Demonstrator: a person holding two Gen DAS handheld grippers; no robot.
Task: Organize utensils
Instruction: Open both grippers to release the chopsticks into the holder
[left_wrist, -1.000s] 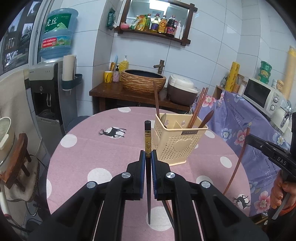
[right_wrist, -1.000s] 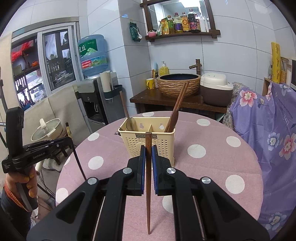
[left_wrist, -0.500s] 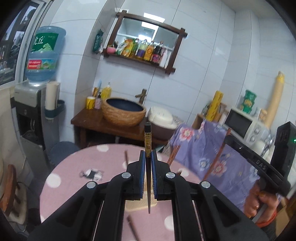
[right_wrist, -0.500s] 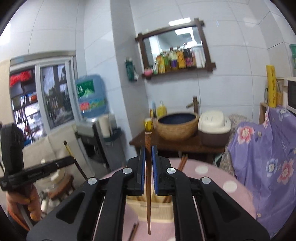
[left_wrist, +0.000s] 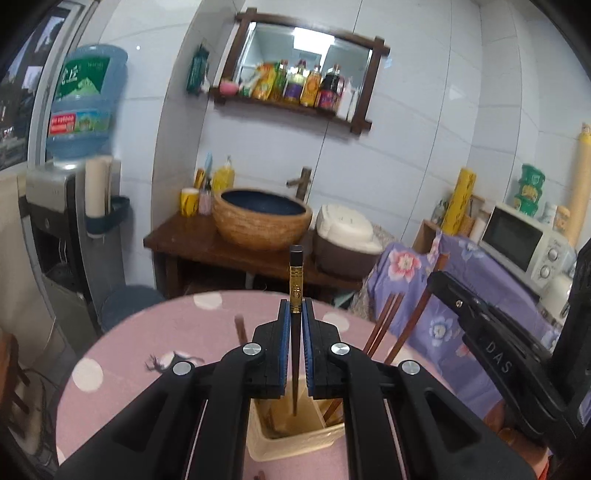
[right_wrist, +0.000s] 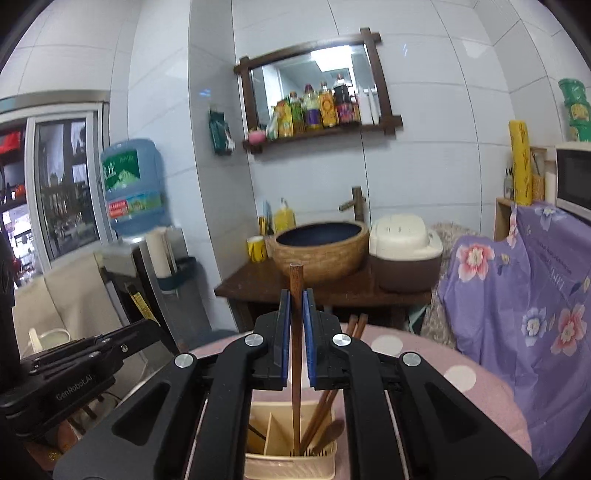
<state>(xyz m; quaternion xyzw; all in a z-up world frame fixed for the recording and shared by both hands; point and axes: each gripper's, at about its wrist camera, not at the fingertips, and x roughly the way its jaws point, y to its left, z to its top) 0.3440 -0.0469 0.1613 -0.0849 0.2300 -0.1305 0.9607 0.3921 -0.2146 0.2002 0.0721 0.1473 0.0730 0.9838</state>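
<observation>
My left gripper (left_wrist: 294, 306) is shut on a dark chopstick with a gold band (left_wrist: 295, 280), held upright, its lower tip inside the cream utensil holder (left_wrist: 291, 439) on the pink dotted table (left_wrist: 122, 373). My right gripper (right_wrist: 294, 295) is shut on a brown wooden chopstick (right_wrist: 296, 280), also upright, its lower end inside the holder (right_wrist: 288, 461), in the compartment with several brown chopsticks (right_wrist: 321, 410) and a wooden spoon (right_wrist: 328, 434). The right gripper also shows at the right of the left wrist view (left_wrist: 491, 354); the left gripper shows at the left of the right wrist view (right_wrist: 70, 369).
A wooden stand (left_wrist: 207, 247) with a woven basin (left_wrist: 262, 218) and a rice cooker (left_wrist: 347, 236) is behind the table. A water dispenser (left_wrist: 70, 221) stands left. A purple floral cloth (right_wrist: 524, 295) and a microwave (left_wrist: 524, 240) are right.
Both grippers rose from in front of the holder to above it and tilted downward. Both chopsticks now point down with their tips inside the holder.
</observation>
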